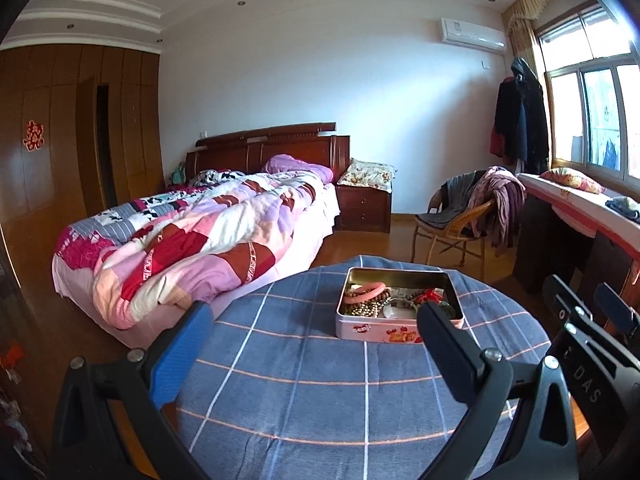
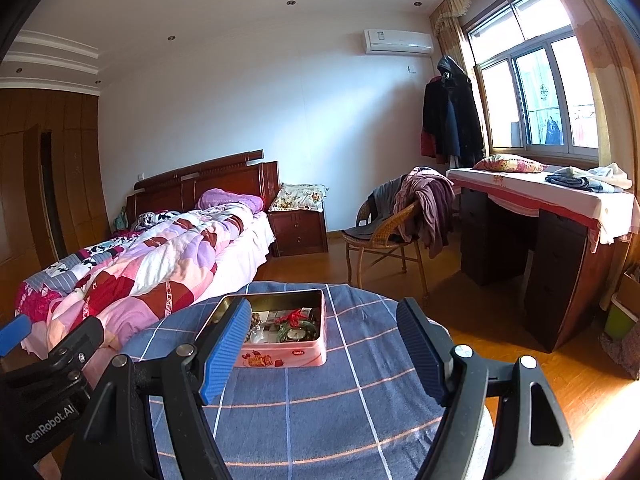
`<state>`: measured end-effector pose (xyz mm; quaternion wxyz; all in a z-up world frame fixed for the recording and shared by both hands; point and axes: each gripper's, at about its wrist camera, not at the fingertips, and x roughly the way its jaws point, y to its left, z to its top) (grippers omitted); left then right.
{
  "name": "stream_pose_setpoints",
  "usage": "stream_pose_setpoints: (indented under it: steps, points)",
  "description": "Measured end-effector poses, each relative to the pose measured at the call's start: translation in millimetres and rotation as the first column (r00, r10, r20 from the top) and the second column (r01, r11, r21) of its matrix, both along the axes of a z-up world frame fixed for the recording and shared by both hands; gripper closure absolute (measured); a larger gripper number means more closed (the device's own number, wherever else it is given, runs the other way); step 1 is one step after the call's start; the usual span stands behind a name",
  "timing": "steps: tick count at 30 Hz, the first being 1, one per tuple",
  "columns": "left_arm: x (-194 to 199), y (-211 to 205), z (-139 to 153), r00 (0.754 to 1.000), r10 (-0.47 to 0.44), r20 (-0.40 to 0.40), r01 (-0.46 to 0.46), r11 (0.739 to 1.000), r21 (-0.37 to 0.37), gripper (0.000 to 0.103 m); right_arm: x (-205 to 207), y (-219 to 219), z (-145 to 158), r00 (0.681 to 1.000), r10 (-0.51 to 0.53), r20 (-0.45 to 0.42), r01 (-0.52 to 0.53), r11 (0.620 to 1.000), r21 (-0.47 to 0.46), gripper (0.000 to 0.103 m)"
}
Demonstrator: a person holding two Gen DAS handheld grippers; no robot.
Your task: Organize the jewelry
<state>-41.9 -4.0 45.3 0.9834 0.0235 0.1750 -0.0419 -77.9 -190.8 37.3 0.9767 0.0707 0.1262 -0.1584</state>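
Little sorting appeared done: the open pink rectangular metal tin (image 1: 400, 326) sat on the blue checked round tablecloth (image 1: 320, 392), holding a pink bangle (image 1: 364, 292), beads and what seemed a small clock (all jumbled). The left gripper (image 1: 312, 344) and right gripper (image 2: 320, 344) were held wide, empty.

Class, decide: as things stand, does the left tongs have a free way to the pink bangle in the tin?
Probably yes. The left tongs are open and empty, the tin has no lid, and the pink bangle lies on top at its near-left corner; only bare tablecloth lies between.
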Motion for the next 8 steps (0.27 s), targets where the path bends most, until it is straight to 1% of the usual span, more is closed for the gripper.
stream_pose_setpoints:
  steps: [6, 8]
  points:
    - [8, -1, -4, 0.999, 0.012, -0.036, -0.012, 1.000, 0.014, 0.000, 2, 0, -3, 1.000, -0.001, -0.011, 0.000, 1.000, -0.004, 0.027]
    - [11, -2, -5, 0.999, 0.003, -0.052, -0.003, 1.000, 0.014, 0.000, 4, -1, -4, 1.000, -0.003, -0.016, 0.003, 1.000, 0.001, 0.027]
